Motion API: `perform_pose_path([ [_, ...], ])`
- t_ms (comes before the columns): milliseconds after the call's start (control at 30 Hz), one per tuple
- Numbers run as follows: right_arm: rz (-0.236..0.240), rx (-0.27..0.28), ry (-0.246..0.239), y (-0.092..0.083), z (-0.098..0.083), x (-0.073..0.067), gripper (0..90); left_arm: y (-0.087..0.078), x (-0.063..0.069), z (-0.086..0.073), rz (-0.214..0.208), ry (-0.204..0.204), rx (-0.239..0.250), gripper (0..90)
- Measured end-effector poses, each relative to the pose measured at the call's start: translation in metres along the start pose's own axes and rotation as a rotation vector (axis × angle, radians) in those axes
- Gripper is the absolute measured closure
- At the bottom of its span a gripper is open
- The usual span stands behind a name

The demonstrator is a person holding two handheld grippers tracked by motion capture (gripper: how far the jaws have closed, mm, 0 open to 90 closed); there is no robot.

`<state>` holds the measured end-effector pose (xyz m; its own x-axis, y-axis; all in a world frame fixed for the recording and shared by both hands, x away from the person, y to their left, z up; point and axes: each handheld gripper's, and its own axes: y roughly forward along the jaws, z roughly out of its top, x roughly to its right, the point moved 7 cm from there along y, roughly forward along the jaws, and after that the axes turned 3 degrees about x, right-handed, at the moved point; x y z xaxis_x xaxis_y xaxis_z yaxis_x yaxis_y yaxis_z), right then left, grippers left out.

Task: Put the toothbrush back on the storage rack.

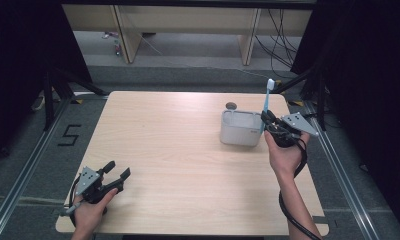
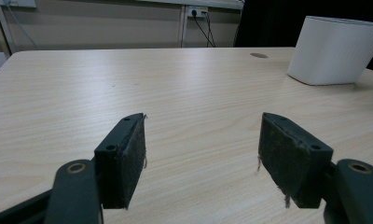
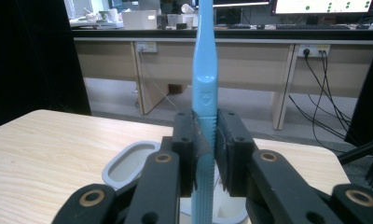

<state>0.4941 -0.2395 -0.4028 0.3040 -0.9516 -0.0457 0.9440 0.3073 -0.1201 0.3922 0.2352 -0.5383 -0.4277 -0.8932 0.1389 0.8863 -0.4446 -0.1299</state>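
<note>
A light blue toothbrush (image 1: 267, 102) stands upright with its white bristle head on top, and my right gripper (image 1: 269, 121) is shut on its handle. In the right gripper view the toothbrush (image 3: 205, 88) rises between the two pressing pads, right above the open mouth of a white holder cup (image 3: 128, 161). That white cup (image 1: 240, 128) stands on the table's right half, just left of the gripper. My left gripper (image 1: 116, 171) rests near the front left corner, jaws wide open with nothing between them (image 2: 201, 156). The cup (image 2: 335, 50) shows far off in the left gripper view.
The light wooden table (image 1: 178, 150) has a small round hole (image 1: 231, 105) behind the cup. Black curtains flank both sides. Desks and hanging cables stand beyond the far edge. A cable trails from each gripper along the forearm.
</note>
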Motion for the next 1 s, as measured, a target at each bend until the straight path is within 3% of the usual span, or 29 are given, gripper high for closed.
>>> perform_pose_path([
  [133, -0.006, 0.004, 0.003, 0.002, 0.002, 0.000, 78.7, -0.001, 0.000, -0.001, 0.009, 0.002, -0.017, 31.5],
  [367, -0.015, 0.004, 0.012, 0.006, 0.004, -0.002, 78.7, 0.000, 0.000, 0.000, 0.000, 0.000, 0.001, 31.5],
  [600, -0.020, 0.020, -0.010, 0.012, 0.006, 0.000, 78.7, 0.000, 0.000, 0.000, -0.001, -0.002, 0.002, 31.5],
  [1000, -0.029, 0.006, 0.007, 0.020, 0.004, 0.004, 78.7, 0.000, 0.000, 0.000, -0.002, -0.003, 0.003, 31.5],
])
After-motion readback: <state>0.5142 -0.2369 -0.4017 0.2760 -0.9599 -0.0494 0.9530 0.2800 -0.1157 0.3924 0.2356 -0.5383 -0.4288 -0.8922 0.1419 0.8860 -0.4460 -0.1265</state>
